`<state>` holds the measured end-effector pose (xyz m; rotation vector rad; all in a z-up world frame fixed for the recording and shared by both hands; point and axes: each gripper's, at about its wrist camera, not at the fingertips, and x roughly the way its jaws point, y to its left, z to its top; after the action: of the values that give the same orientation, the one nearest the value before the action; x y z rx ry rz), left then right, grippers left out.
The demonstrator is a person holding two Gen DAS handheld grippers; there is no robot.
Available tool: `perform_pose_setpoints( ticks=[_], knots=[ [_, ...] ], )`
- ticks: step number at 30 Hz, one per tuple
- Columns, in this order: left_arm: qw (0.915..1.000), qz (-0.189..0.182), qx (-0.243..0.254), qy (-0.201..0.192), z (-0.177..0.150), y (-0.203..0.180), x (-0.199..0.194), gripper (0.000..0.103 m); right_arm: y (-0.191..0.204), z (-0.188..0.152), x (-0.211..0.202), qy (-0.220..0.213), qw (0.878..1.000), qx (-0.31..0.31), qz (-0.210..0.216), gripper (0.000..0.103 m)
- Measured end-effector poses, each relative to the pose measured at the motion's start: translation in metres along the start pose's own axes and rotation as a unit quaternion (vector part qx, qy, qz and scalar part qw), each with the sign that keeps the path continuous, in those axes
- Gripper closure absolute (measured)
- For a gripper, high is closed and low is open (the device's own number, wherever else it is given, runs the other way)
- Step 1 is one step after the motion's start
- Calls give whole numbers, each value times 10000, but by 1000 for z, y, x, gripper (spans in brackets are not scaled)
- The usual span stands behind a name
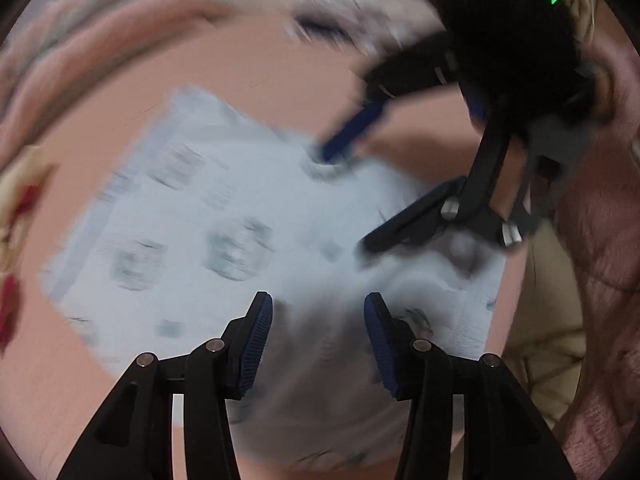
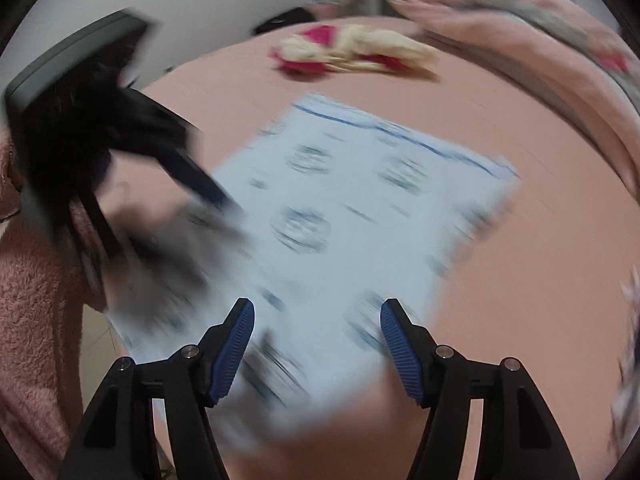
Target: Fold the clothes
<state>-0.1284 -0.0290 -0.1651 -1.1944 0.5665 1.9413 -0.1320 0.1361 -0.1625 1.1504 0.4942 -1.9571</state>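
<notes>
A pale blue garment [image 1: 200,208] with dark printed patches lies spread flat on the pink bed sheet [image 1: 248,64]; both views are motion-blurred. My left gripper [image 1: 318,300] is open over the garment's near edge, where the cloth bunches up between the wide-apart fingers. My right gripper [image 1: 344,200] shows at the upper right, open, with its blue fingertips down on the garment's far side. From the right wrist, the right gripper [image 2: 318,308] stands open above the garment [image 2: 360,220]. The left gripper [image 2: 192,240] is a dark blur at that garment's left corner.
A rolled pink blanket [image 2: 540,40] runs along the bed's far side. A red and cream cloth [image 2: 352,54] lies beyond the garment. A grey patterned cloth [image 1: 340,24] sits farther off. A person's fluffy pink sleeve [image 2: 36,320] and beige floor [image 1: 536,340] border the bed.
</notes>
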Motion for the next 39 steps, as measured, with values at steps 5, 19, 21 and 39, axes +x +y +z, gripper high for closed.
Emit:
perform_pose_setpoints(
  ticks=[5,19,21,39],
  knots=[
    [9994,64,4,351,-38,-15,6,58,24,-51,7,307,9967,-680,-318,38],
    [9887,824,-1199,-369,64,111,29,58,-75,65,17,-188,9939,664,-862,37],
    [9885,861,-1244,-68,64,131,52,58,-90,79,54,124,9946,360,-970,38],
    [9948,645,-769,147,64,178,59,55,-150,84,83,103,9979,515,-383,44]
  ],
)
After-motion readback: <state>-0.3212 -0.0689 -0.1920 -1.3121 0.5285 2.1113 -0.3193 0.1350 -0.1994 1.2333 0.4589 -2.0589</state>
